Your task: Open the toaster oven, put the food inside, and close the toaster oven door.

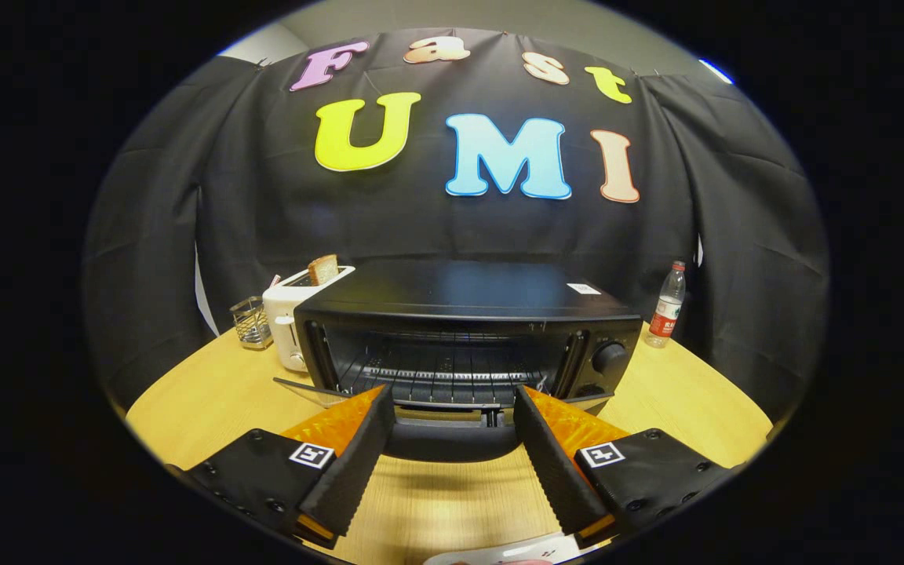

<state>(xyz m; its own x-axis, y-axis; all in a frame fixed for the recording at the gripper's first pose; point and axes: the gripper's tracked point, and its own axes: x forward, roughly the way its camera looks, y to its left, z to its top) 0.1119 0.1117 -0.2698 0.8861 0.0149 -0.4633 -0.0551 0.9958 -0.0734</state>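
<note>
Toaster oven [468, 329]: black, sits mid-bench just beyond the gripper's fingers; its cavity is exposed, with the wire rack [444, 373] visible inside.
Door [452, 435]: folded down flat toward the gripper, its dark handle lying between the two fingertips.
Handling, judged: the door is stiff, hinged metal and glass, likely light to swing; the handle bar at its front edge looks the best place to take hold or push up. The oven body appears heavy enough to stay put.
Food: none can be made out inside the oven; a pale object at the near bench edge, between the fingers' bases, is too cut off to identify.
Gripper [454, 404]: fingers spread wide, gripping nothing, tips just above the lowered door.
Task stage, judged: the opening looks done; loading and closing remain.
White toaster [291, 314]: left of the oven, a bread slice [323, 269] standing in its slot.
Wire holder [251, 322]: further left.
Water bottle [667, 304]: right of the oven, near the wall.
Bench [209, 392]: pale wood.
</note>
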